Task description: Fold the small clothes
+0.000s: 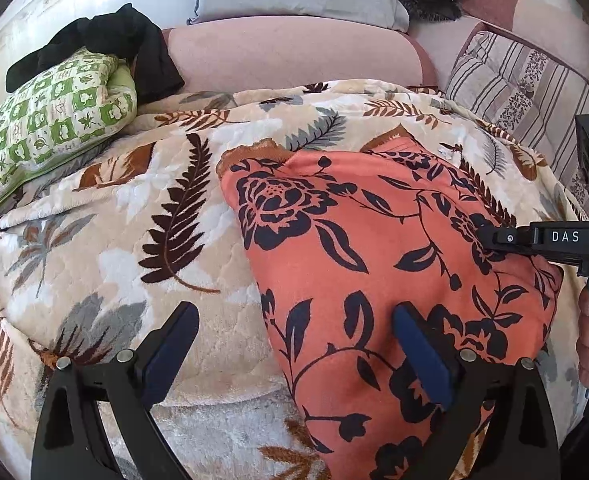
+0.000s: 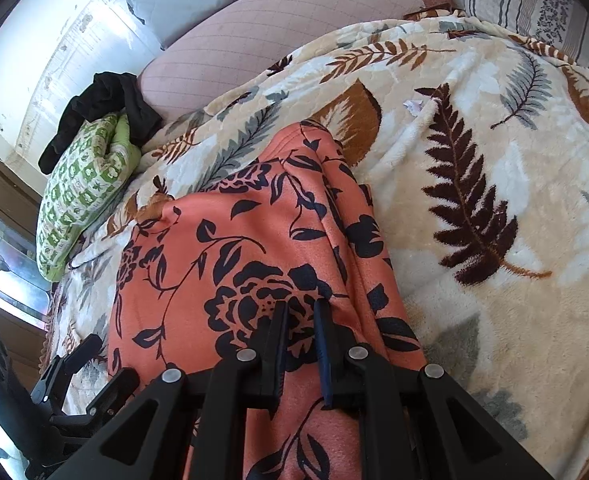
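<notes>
Cream plush blanket with brown and grey fern leaves covers a bed. On it lies an orange fabric garment printed with dark flowers, under both tongs. Left tongs gape wide over its edge; right tongs sit nearly closed, pinching a fold of the fabric.

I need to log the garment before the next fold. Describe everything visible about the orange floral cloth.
The orange floral cloth is a soft, thin-looking coral fabric printed with dark navy roses, leaves and vines. It lies mostly flat on the fern-print blanket, with a doubled or folded layer along one side, seen in the right wrist view. The right gripper stands nearly shut over it; whether it pinches fabric is unclear. The left gripper is open, one finger over the cloth's edge.
</notes>
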Motion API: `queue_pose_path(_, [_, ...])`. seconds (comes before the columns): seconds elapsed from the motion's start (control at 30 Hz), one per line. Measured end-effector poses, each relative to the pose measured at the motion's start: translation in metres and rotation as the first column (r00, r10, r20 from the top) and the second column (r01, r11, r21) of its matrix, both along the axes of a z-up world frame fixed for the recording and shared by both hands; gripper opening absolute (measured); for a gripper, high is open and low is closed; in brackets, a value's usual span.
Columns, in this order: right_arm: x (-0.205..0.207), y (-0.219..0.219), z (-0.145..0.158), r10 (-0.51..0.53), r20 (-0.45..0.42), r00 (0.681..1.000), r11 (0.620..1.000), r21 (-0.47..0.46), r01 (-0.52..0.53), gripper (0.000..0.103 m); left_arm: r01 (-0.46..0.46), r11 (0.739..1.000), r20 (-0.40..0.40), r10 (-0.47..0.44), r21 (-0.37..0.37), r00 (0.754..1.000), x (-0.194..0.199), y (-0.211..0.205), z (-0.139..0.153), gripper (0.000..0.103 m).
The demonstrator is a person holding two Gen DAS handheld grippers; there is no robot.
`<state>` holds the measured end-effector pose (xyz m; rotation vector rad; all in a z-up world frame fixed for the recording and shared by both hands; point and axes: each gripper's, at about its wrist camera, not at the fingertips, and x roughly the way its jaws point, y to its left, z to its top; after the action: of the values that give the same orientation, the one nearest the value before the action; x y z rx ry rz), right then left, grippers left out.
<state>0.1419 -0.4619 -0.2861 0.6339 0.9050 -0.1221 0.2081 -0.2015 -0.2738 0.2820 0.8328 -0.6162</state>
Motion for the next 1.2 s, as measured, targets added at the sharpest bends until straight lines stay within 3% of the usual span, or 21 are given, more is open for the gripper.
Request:
queue_pose_path(0.4, [0.003,-0.004,0.005,-0.025,-0.024,0.999,0.999,0.025,0.025,0.016,-0.015,1.000,-0.053,0.014,-0.007,0.999,0.006,0.000,-0.008,0.099])
queue_pose_path(0.67, [0.018,-0.006,0.032,-0.050,0.093,0.994,0.999,-0.008,0.051,0.016,-0.015,1.000,-0.063,0.014,-0.012,0.998,0.008,0.001,-0.008,0.099])
queue_pose_path(0.77, [0.035,-0.011,0.021,-0.058,0.053,0.997,0.998,0.033,0.057,0.016,-0.015,1.000,-0.071,0.014,-0.016,0.997,0.008,0.001,-0.010,0.099])
queue_pose_path(0.83, [0.054,-0.016,0.002,-0.057,-0.037,0.998,0.997,0.053,0.059,0.016,-0.011,1.000,-0.093,0.009,-0.016,0.996,0.008,0.000,-0.013,0.100])
queue_pose_path(0.97, [0.072,-0.022,-0.002,-0.074,-0.049,0.996,0.995,0.064,0.077,0.016,-0.013,1.000,-0.105,0.011,-0.020,0.994,0.009,0.001,-0.013,0.101])
queue_pose_path(1.07, [0.073,-0.013,0.016,-0.066,0.025,0.998,0.996,0.059,0.064,0.018,-0.026,0.999,-0.072,0.024,-0.029,0.997,0.007,0.002,-0.005,0.101])
queue_pose_path(1.2, [0.093,0.014,0.026,0.044,0.068,0.997,0.998,0.038,-0.046,0.018,-0.033,0.999,-0.057,0.032,-0.022,0.998,0.008,0.002,-0.004,0.101])
